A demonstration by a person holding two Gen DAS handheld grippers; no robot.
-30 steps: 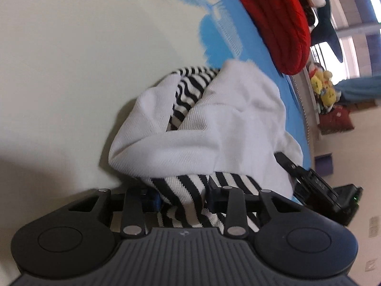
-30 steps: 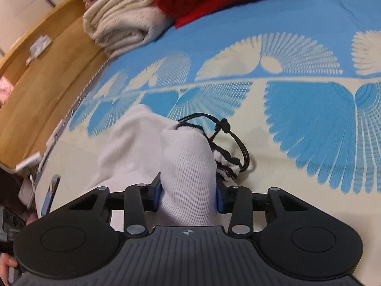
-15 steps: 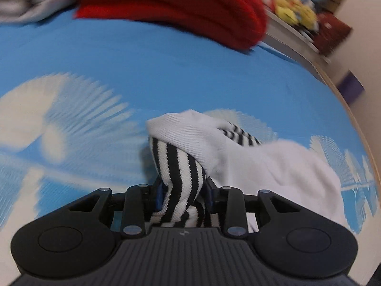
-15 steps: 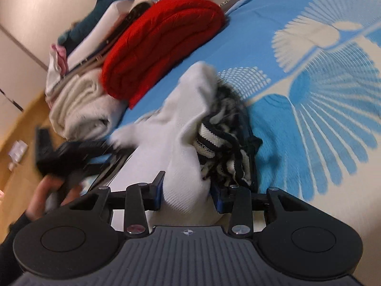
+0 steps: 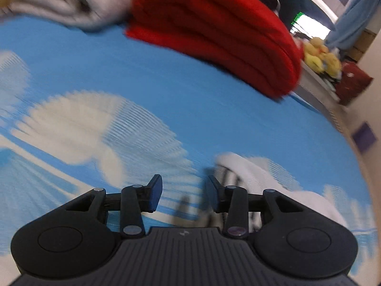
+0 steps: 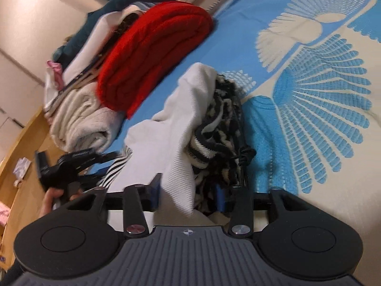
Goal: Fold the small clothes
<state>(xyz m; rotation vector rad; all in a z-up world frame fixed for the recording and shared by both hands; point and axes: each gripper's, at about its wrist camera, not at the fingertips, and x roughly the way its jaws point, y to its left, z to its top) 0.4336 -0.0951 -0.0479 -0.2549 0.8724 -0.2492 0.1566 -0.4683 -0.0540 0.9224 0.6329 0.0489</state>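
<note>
Your left gripper (image 5: 183, 194) has just opened; its jaws stand apart, empty. Your right gripper (image 6: 188, 196) has just opened too, jaws loose around the white garment (image 6: 176, 128) with its striped lining, bundled on the blue patterned bed (image 6: 321, 109) near the red sweater (image 6: 152, 54). This looks like a release; next, regrasp an edge to fold.

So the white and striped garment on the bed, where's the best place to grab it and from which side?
Probably the raised white fold at the far end of the white and striped garment, coming from above. It stands clear of the bedspread, whereas the striped part is bunched and tangled with a black cord.
</note>
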